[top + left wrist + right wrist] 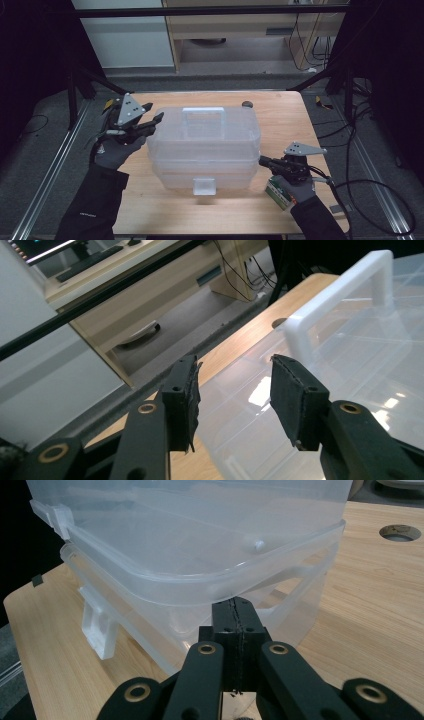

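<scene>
From the high view, one clear plastic storage box (205,145) sits mid-table (280,107), its white handle (203,111) flat on the lid and one latch (204,186) on the near side. The left gripper (154,116) hovers at the box's far-left corner; the right gripper (262,160) meets its right rim.

In the left gripper view, the jaws stand apart with nothing between them, above the lid (350,385).

In the right gripper view, the jaws are pressed together, empty, tips against the box's rim (210,587).

The box looks light, stiff, slick and slightly flexible; the handle seems the surest hold.
</scene>
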`<state>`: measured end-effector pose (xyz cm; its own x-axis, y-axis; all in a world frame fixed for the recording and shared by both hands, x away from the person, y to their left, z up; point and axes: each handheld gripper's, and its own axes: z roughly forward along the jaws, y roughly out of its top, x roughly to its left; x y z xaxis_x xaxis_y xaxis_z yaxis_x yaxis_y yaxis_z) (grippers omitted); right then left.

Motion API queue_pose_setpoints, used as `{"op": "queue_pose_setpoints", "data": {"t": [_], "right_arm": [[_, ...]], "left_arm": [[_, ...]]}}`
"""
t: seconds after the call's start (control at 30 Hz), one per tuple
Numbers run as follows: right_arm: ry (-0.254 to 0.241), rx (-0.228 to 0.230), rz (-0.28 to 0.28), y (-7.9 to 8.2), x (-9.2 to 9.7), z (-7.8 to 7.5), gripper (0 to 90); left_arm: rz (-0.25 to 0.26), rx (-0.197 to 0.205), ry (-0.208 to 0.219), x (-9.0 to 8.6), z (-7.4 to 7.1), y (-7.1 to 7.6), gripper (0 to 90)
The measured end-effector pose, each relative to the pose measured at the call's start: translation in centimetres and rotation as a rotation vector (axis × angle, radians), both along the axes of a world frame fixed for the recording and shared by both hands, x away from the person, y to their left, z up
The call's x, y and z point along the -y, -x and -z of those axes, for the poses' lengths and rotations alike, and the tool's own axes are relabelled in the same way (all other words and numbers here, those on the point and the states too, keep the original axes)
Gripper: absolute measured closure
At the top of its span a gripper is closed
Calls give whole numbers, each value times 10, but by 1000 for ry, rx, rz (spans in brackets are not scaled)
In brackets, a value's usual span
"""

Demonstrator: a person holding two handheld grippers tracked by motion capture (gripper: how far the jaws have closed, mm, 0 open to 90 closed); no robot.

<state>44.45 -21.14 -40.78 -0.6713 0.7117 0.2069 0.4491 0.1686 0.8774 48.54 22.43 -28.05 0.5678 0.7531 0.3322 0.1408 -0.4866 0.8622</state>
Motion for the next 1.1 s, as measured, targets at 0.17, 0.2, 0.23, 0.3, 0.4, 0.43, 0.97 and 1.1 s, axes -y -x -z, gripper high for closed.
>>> {"op": "queue_pose_setpoints", "data": {"t": [0.17, 0.2, 0.23, 0.3, 0.4, 0.43, 0.97, 1.1], "right_arm": [[0, -3, 0, 0, 0, 0, 900], [1, -2, 1, 0, 0, 0, 900], [1, -2, 0, 0, 0, 0, 900], [0, -2, 1, 0, 0, 0, 900], [0, -4, 2, 0, 0, 0, 900], [0, -4, 2, 0, 0, 0, 900], [3, -4, 5, 1, -1, 0, 900], [6, -4, 7, 1, -1, 0, 900]], "left_arm": [[-69, -1, 94, -32, 11, 7, 613], [-77, -1, 111, -37, 12, 8, 627], [-86, -1, 126, -41, 14, 10, 645], [-105, 10, 156, -50, 17, 12, 668], [-138, 0, 190, -60, 23, 18, 711], [-146, -3, 201, -63, 26, 20, 723], [-205, -152, 222, -84, 96, 37, 894], [-192, -195, 220, -83, 109, 37, 896]]}}
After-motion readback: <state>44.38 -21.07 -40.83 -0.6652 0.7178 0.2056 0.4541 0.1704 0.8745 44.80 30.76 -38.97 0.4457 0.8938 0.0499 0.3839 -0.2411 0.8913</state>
